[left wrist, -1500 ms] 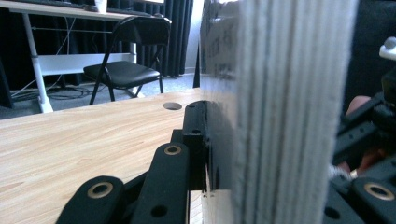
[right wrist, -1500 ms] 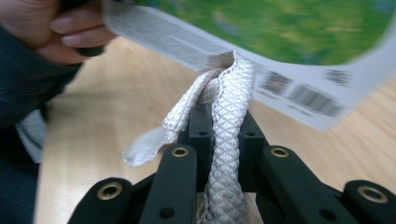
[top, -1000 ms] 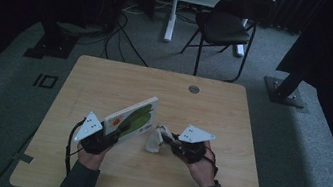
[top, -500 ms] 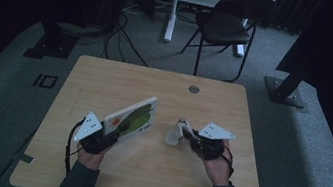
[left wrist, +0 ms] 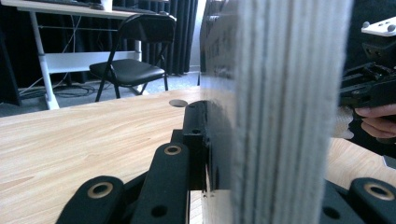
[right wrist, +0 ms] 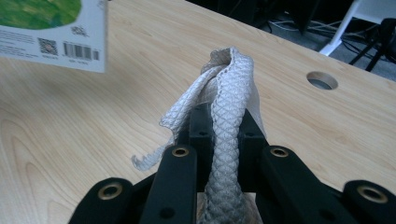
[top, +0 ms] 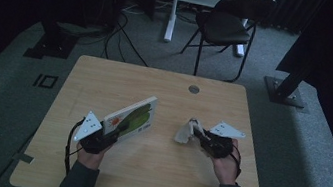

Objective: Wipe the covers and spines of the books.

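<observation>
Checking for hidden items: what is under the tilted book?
Under the raised book, held by the left tongs, bare wooden table shows. The strip directly beneath its lower edge is covered in the high view.

Between the two grippers a strip of bare desk lies open toward the near edge. The board book, held tilted in the left gripper, slants toward the desk's middle and blocks a straight pass across on the left. The white mesh cloth in the right gripper hangs just right of that strip. The far half is free apart from the cable hole near the far edge.
</observation>
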{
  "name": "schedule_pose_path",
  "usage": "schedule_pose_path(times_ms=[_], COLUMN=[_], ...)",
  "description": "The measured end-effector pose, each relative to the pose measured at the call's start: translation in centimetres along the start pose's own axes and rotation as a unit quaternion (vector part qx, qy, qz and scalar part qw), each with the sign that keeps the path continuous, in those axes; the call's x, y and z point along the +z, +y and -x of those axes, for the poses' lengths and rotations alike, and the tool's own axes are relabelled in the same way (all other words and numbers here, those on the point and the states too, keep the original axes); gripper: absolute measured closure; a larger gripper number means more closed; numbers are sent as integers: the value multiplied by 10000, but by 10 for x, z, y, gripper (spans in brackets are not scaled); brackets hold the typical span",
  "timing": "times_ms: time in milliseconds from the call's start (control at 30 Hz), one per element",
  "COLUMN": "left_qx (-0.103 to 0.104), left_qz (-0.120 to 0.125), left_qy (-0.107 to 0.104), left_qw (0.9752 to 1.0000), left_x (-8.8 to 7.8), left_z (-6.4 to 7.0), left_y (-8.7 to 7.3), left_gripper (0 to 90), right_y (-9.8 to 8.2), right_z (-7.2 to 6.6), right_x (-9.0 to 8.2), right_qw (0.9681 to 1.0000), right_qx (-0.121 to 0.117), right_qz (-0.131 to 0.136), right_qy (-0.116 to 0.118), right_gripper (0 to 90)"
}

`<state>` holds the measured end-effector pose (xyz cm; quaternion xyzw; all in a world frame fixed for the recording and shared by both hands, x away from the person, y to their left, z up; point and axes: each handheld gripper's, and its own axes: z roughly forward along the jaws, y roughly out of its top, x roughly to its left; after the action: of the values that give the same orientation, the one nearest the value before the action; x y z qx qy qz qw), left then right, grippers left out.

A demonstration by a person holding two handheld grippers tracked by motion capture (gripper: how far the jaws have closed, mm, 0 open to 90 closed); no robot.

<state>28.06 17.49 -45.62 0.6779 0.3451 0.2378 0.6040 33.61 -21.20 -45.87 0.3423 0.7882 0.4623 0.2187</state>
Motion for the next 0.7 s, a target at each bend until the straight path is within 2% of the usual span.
schedule_pose_path(times_ms=[233, 433, 700], left_qx=[15, 28, 52], left_qz=[-25, -31, -35], left_qy=[54, 78, 115], left_qw=[10000, 10000, 9999], left_x=[0, 0, 0], left_z=[-2, -2, -3], left_y=[-2, -2, -3], left_gripper=[781, 781, 781], right_y=[-6, -14, -16], right_z=[11, 16, 17], right_x=[0, 4, 8], right_qw=[9998, 9993, 9992], right_qx=[159, 194, 209], right_qz=[-90, -254, -313], right_qy=[-105, -200, -159], right_gripper=[813, 805, 631])
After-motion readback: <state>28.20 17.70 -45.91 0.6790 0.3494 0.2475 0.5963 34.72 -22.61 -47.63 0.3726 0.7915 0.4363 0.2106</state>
